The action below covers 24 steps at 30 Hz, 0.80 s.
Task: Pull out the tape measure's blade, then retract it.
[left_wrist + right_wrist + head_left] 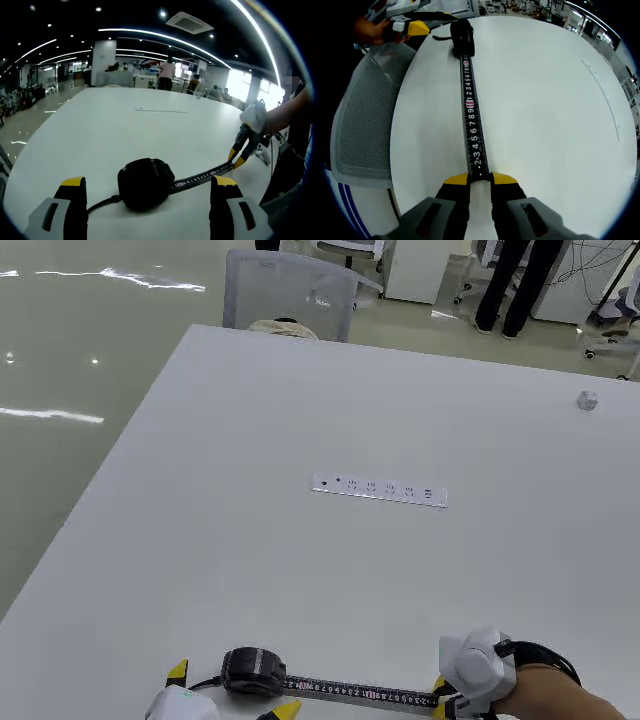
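My right gripper (480, 178) pinches the blade (472, 120) tip, well apart from the tape measure case (146, 182). My left gripper (232, 690) straddles that case with its jaws spread. The pull-out looks done, so next I guide the blade back toward the case.

Digits 2–9 on blade (472, 120) (white)

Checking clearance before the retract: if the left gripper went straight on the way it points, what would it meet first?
The left gripper would meet the tape measure's case, lying right ahead between its open jaws; exact depth is unclear.
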Motion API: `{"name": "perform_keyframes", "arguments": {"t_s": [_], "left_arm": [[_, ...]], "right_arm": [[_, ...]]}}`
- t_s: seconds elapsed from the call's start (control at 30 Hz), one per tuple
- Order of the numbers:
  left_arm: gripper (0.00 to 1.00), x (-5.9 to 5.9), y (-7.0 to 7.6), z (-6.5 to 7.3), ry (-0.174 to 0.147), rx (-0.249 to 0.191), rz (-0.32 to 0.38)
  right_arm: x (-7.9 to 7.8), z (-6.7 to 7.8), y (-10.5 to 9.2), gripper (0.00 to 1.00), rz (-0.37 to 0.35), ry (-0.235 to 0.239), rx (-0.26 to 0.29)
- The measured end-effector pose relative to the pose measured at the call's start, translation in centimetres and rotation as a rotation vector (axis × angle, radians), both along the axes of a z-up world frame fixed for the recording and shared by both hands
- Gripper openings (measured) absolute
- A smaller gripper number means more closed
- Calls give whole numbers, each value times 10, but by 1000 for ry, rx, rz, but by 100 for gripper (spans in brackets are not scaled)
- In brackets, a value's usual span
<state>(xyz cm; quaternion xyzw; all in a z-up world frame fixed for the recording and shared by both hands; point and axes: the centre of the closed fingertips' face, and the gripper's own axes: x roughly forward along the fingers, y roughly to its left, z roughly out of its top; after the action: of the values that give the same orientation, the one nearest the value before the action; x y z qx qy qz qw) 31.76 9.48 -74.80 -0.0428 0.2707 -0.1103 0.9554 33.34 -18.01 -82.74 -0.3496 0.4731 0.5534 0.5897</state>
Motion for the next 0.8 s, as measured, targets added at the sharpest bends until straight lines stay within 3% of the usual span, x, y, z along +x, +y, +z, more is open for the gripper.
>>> {"name": "perform_keyframes", "arguments": {"t_s": [0.13, 0.27, 0.63, 0.8], "left_arm": [[100, 0, -1, -2, 4, 0, 1], [100, 0, -2, -4, 1, 3, -1], [100, 6, -4, -11, 19, -8, 16], [97, 14, -4, -13, 8, -23, 50]], "right_arm": [[2, -1, 0, 15, -26, 31, -12], [-1, -1, 0, 15, 58, 24, -21], [0, -2, 0, 15, 39, 46, -85], [1, -3, 0, 15, 32, 52, -113]]}}
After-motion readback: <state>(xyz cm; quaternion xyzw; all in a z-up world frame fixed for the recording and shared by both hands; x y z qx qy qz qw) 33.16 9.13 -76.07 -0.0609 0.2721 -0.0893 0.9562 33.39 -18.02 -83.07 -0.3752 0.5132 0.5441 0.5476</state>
